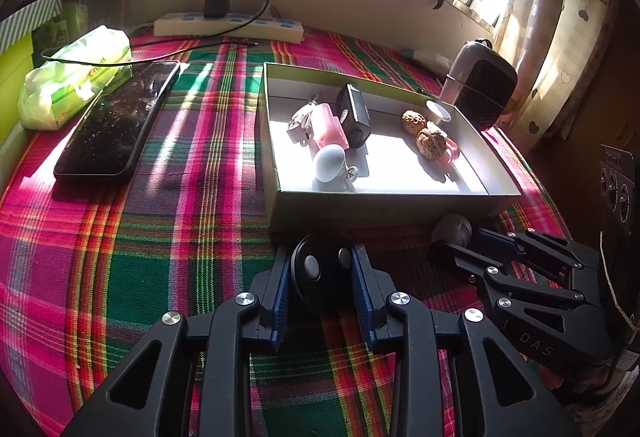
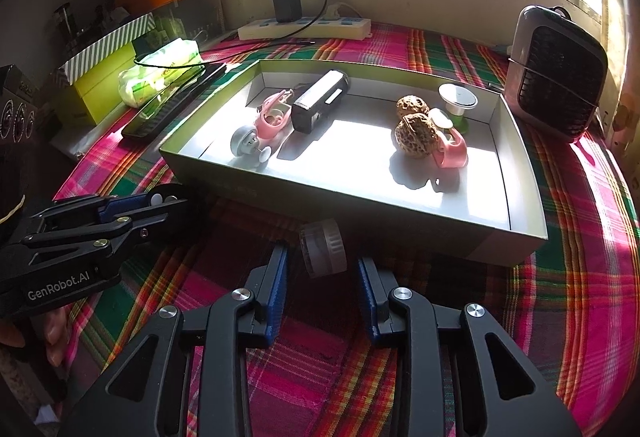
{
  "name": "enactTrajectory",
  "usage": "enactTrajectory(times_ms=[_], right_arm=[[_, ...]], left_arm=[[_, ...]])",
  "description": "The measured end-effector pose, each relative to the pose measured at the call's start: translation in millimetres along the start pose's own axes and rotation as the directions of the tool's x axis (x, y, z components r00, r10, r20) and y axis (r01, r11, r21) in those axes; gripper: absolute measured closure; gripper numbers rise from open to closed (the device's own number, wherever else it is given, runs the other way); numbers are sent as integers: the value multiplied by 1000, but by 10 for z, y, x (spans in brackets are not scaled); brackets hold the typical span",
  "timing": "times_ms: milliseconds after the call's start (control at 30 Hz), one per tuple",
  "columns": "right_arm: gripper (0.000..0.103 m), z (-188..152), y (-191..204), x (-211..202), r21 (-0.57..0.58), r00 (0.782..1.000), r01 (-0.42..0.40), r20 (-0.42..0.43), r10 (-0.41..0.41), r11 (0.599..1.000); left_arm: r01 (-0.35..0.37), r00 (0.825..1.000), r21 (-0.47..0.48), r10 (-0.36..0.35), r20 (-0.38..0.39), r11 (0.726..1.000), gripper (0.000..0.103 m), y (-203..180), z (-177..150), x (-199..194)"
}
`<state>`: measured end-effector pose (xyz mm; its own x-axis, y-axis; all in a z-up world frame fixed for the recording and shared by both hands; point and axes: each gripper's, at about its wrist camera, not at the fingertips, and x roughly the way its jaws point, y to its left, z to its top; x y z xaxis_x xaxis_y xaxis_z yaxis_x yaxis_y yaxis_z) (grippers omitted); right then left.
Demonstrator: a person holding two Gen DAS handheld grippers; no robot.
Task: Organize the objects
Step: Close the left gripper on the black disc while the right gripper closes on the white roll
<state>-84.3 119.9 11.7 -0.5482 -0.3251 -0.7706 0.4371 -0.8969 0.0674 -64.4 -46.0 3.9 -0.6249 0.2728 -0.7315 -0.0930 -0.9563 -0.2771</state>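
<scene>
Left wrist view: a smooth black disc is gripped between the closed-in jaws of the left gripper, just short of the cardboard box; it could be knocked against the wall if lifted too low.

Right wrist view: the right gripper is held open around a ribbed grey wheel, which could be rolled away on the woven plaid cloth.

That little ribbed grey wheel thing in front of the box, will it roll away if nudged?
The grey wheel is round and ribbed, so it would probably roll on the tablecloth. The box wall just behind may stop it. It looks small, likely light.
</scene>
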Motion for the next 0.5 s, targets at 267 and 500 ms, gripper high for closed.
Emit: enactTrajectory(times_ms=[267, 500], right_arm=[[82, 0, -1, 2, 3, 1000, 3, 0, -3, 1000], [83, -6, 12, 1, 0, 1000, 1, 0, -1, 1000]], left_arm=[[-1, 1000, 1, 1, 0, 1000, 75, -3, 1, 2], [-1, 1000, 1, 1, 0, 1000, 75, -5, -2, 2]])
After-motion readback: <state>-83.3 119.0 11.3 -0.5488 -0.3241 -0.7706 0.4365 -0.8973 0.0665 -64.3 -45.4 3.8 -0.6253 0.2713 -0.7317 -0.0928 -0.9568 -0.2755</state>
